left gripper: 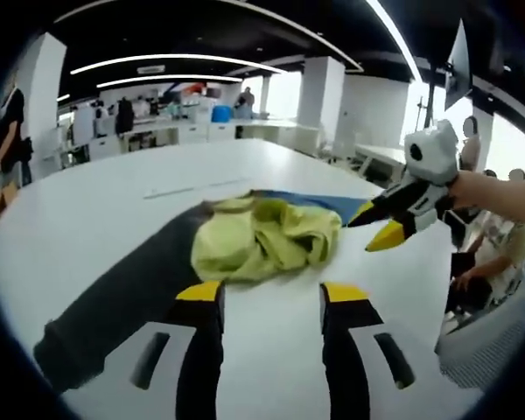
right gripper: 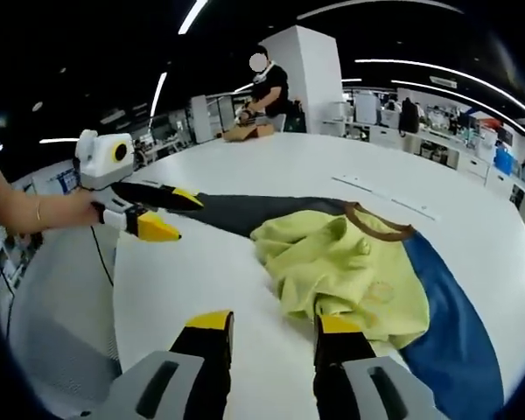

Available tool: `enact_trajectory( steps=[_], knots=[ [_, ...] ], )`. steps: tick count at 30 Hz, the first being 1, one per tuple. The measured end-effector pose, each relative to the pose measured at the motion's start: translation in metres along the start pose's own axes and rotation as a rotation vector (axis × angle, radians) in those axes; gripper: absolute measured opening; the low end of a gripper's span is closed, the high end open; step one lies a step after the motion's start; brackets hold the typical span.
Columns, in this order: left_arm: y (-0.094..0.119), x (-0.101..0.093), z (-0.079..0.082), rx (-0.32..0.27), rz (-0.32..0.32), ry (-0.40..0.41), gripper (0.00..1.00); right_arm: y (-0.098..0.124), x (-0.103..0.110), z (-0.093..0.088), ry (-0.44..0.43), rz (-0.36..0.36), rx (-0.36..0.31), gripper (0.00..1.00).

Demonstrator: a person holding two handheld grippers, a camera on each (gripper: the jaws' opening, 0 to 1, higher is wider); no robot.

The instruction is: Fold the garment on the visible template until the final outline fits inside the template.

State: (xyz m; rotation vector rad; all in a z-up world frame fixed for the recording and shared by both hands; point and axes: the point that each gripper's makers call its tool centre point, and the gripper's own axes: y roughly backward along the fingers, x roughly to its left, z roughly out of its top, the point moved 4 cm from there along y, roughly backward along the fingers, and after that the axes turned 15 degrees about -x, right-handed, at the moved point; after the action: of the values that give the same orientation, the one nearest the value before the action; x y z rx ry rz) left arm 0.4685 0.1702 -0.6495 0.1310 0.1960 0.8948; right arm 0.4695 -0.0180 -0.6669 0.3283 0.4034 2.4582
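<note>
A crumpled yellow-green garment (left gripper: 267,238) is seen lying on the white bench (left gripper: 114,201), bunched into a loose heap rather than spread flat. A brown collar band (right gripper: 381,226) is visible at the far edge of the garment in the right gripper view. The garment rests on a flat template (right gripper: 451,324) made of a dark grey part (left gripper: 114,302) and a blue part, both of which extend out from under the garment on opposite sides.

In the left gripper view, the left tongs (left gripper: 271,297) are held apart with nothing between them, just short of the garment's near edge. The right tongs (left gripper: 378,225) are seen beside the garment, held by a person's hand (left gripper: 499,192), their yellow tips parted and empty, close to the garment's edge over the blue part.

In the right gripper view, the right tongs (right gripper: 271,325) are spread open and hold nothing; one tip lies at the garment's near hem, though contact cannot be told. The left tongs (right gripper: 162,214) are seen well apart from the garment, above the bench near the grey part, open and empty, held by a hand (right gripper: 66,210).

Beyond the garment, a person (right gripper: 267,87) is seated at the far end of the bench.
</note>
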Motion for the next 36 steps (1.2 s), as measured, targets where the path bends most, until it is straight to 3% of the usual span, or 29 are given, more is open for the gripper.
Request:
enact_trajectory(
  steps=[16, 22, 30, 36],
  knots=[
    [-0.045, -0.005, -0.011, 0.025, -0.051, 0.04, 0.28, -0.03, 0.001, -0.025, -0.033, -0.016, 0.004, 0.22],
    [-0.059, -0.006, -0.023, 0.066, -0.062, 0.057, 0.23, -0.04, -0.003, -0.03, 0.021, -0.076, 0.009, 0.24],
    [-0.075, -0.008, -0.038, 0.099, -0.052, 0.08, 0.19, -0.049, -0.017, -0.033, 0.044, -0.191, -0.013, 0.14],
    [-0.084, -0.007, -0.044, 0.106, -0.041, 0.098, 0.18, -0.056, -0.015, -0.043, 0.083, -0.21, 0.015, 0.14]
  ],
)
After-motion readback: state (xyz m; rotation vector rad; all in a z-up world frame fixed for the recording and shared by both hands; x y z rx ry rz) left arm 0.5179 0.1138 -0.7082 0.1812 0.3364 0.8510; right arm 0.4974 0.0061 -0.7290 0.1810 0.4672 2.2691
